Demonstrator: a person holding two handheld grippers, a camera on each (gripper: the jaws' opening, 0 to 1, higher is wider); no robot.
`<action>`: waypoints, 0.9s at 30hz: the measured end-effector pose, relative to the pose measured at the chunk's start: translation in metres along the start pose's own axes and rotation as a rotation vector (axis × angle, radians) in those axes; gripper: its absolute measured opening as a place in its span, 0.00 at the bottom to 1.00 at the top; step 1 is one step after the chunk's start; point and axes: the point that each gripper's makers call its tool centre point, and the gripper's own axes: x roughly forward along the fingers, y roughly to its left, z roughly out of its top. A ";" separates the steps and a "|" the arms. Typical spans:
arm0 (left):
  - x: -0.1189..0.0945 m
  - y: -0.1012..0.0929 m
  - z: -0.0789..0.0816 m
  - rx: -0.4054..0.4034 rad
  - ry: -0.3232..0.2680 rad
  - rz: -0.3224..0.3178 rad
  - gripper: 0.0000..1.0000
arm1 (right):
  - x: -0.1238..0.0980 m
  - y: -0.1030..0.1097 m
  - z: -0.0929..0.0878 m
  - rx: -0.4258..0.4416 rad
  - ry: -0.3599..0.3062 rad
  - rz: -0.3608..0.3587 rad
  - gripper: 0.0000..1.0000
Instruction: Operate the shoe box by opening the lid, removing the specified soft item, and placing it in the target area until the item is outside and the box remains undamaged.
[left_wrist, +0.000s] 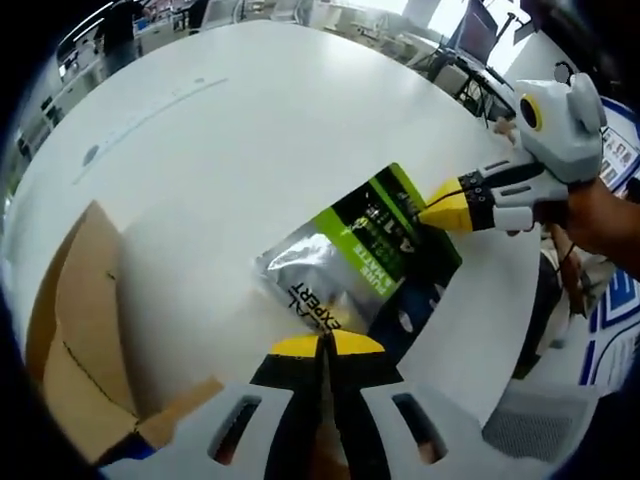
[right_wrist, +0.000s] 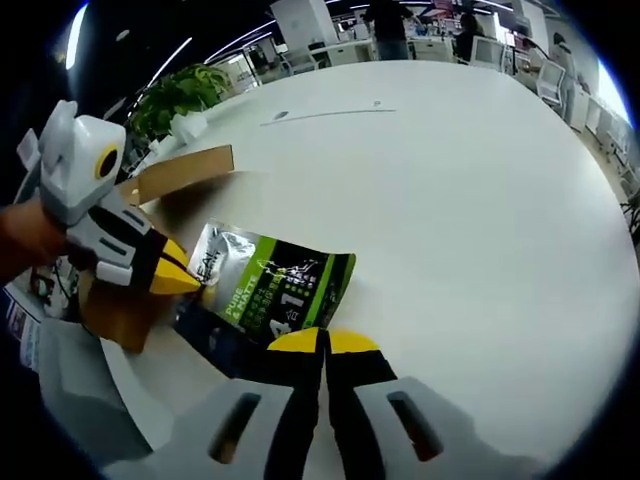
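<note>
Pouch (left_wrist: 362, 258), a soft silver, green and dark blue bag with printed lettering, lies flat on the white table (left_wrist: 250, 130), outside the box and beside it. In the left gripper view the left claw (left_wrist: 327, 345) rises from the bottom with its yellow-tipped jaws pressed together at the pouch's near edge; whether they pinch the edge cannot be told. The right claw (left_wrist: 437, 212) comes in on the far side of the pouch, its yellow tips closed at the pouch's far green corner, and a hand shows behind it. Brown cardboard shoe box (left_wrist: 85, 330) sits beside the pouch, with a flap standing up. In the right gripper view the pouch (right_wrist: 270, 295) lies just ahead of the right claw (right_wrist: 323, 342), whose jaws meet at the pouch's near edge. The left claw (right_wrist: 185, 280) touches the pouch's opposite, silver end, and the cardboard box (right_wrist: 170, 175) stands beyond the pouch, close to that claw.
</note>
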 end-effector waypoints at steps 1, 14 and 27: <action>0.000 0.000 0.000 0.001 0.002 0.001 0.00 | 0.000 0.000 0.000 0.001 0.000 0.003 0.00; -0.001 0.001 -0.001 0.001 0.004 0.005 0.05 | -0.003 -0.005 0.002 -0.002 -0.024 -0.010 0.08; -0.024 -0.006 0.006 -0.006 -0.051 -0.002 0.07 | -0.016 -0.012 0.008 -0.001 -0.051 -0.044 0.14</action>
